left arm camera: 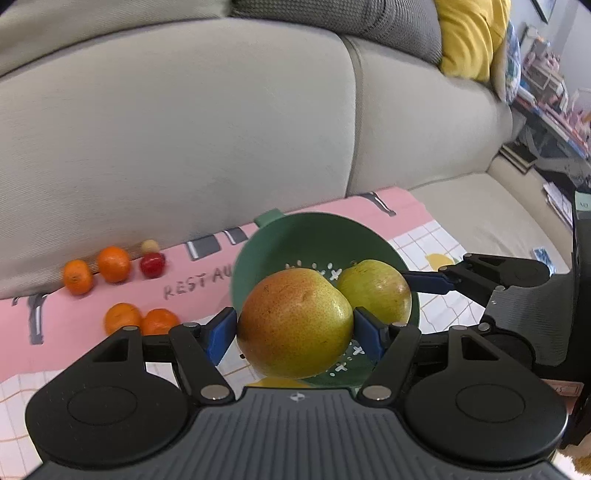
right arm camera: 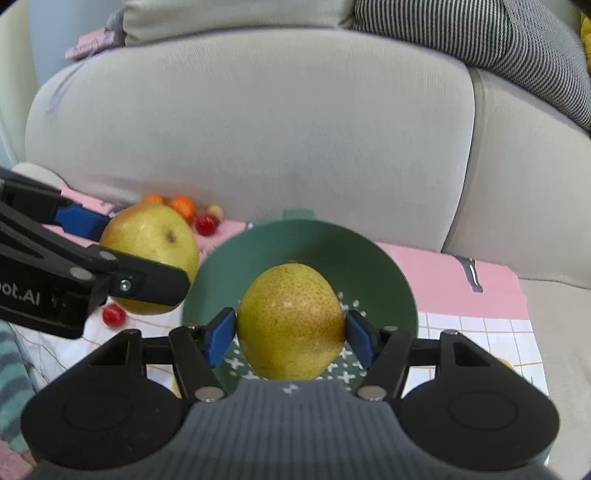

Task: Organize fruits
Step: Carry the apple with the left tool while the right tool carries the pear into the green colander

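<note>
My left gripper [left arm camera: 294,328] is shut on a reddish-yellow pear [left arm camera: 295,323], held over the near rim of a green colander bowl [left arm camera: 295,236]. My right gripper [right arm camera: 291,332] is shut on a green-yellow pear [right arm camera: 291,321], held over the same bowl [right arm camera: 306,243]. In the left wrist view the right gripper's pear [left arm camera: 375,290] shows above the bowl's right side. In the right wrist view the left gripper's pear [right arm camera: 151,240] shows just left of the bowl. Several mandarins [left arm camera: 114,264] and a red cherry tomato [left arm camera: 152,264] lie on the pink cloth [left arm camera: 92,295] to the left.
A beige sofa back [left arm camera: 184,129] rises right behind the cloth. Another red cherry tomato [right arm camera: 112,314] lies on the checked part of the cloth. A yellow cushion [left arm camera: 469,37] and a striped cushion [right arm camera: 498,33] sit on top of the sofa.
</note>
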{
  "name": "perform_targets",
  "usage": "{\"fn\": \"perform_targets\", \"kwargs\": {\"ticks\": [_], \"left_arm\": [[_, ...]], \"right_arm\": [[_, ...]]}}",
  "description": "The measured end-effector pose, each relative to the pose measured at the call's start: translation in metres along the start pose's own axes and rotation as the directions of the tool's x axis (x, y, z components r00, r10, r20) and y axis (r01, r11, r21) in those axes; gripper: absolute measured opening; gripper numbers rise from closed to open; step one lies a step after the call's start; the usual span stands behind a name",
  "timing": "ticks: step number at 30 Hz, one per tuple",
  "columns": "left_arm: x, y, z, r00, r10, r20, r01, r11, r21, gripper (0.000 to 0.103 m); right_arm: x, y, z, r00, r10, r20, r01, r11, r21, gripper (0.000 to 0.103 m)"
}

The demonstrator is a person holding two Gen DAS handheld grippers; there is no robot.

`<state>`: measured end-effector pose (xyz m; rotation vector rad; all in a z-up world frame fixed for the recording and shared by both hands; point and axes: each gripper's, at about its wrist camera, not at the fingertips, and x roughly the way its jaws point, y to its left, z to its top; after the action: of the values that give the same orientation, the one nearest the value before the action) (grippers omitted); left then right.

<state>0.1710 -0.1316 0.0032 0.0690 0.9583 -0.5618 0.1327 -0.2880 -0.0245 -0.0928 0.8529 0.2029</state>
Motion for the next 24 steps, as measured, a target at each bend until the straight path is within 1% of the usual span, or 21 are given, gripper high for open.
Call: {"fn": "perform_targets", "kwargs": {"ticks": [7, 12, 18, 24], "left_arm": [[0.026, -0.010, 0.002, 0.998, -0.001, -0.061, 0.004, 0.998, 0.065, 0.079], [0.044, -0.010, 0.001, 0.992, 0.005, -0.125, 0.006, 0.996, 0.090, 0.079], [0.057, -0.008, 0.004, 0.985, -0.004, -0.175, 0.019, 0.996, 0.085, 0.079], [0.071, -0.010, 0.006, 0.976, 0.012, -0.218, 0.006, 0.996, 0.085, 0.079]], "right_arm": [[0.022, -0.008, -0.006, 0.997, -0.005, -0.077, 0.001, 0.998, -0.055, 0.063], [0.038, -0.007, -0.009, 0.992, -0.006, -0.130, -0.007, 0.995, -0.101, 0.063], [0.052, -0.007, -0.009, 0.983, -0.010, -0.181, -0.017, 0.990, -0.143, 0.063], [0.064, -0.005, -0.011, 0.974, 0.000, -0.226, -0.042, 0.982, -0.182, 0.063]]}}
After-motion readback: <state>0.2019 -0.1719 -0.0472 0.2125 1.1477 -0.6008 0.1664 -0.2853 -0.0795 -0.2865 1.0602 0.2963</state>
